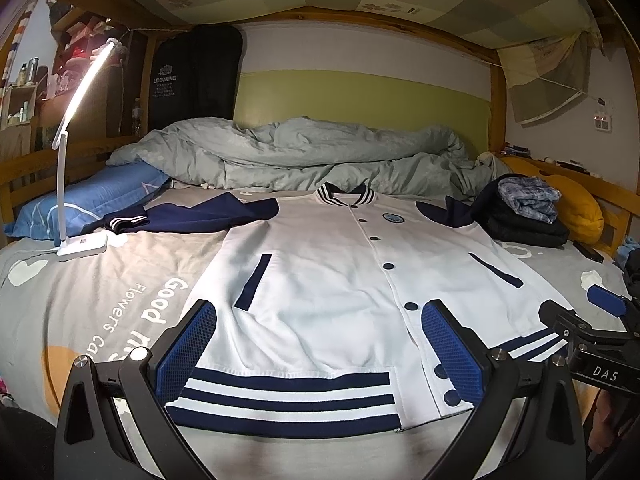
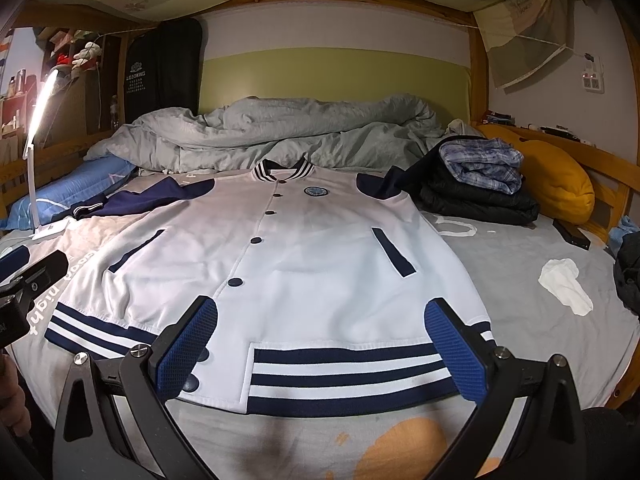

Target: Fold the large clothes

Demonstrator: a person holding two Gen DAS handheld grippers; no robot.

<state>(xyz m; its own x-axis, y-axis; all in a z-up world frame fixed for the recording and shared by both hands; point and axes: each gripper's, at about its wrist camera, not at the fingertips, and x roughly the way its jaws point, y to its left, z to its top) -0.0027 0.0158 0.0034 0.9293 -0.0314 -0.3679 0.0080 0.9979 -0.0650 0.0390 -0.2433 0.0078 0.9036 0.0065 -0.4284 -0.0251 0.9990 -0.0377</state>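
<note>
The varsity jacket (image 1: 320, 280) lies flat and front-up on the grey bedsheet (image 1: 100, 300), buttoned, with its striped collar (image 1: 346, 196) toward the crumpled grey duvet (image 1: 300, 152) and its navy-and-white striped hem (image 1: 288, 400) nearest to the cameras. One navy sleeve (image 1: 180, 218) is spread out sideways toward the blue pillow (image 1: 92, 200).

The left tongs (image 1: 320, 356) hover low over the hem on the jacket's left half, the two blue-padded fingers (image 1: 186, 352) spread wide and holding nothing. The right tongs (image 2: 322, 350) are in the same pose over the other half of the hem, also spread wide and empty. Both point forward along the jacket toward the collar. In the left wrist view the body of the right tool carries the letters "DAS". At the lower right edge of that view a bit of skin shows, probably the person's hand, but it is too dark to be sure.

On the bedsheet one can read "Good" and "Flowers"; the right wrist view shows "night". A black hanging bag (image 1: 192, 80) behind the bed reads "LOOKING". A white desk lamp (image 1: 80, 140) stands lit on the sheet beside the pillow. A pile of folded dark clothes with a checked shirt (image 2: 480, 164) on top sits near a yellow cushion (image 2: 560, 184).
</note>
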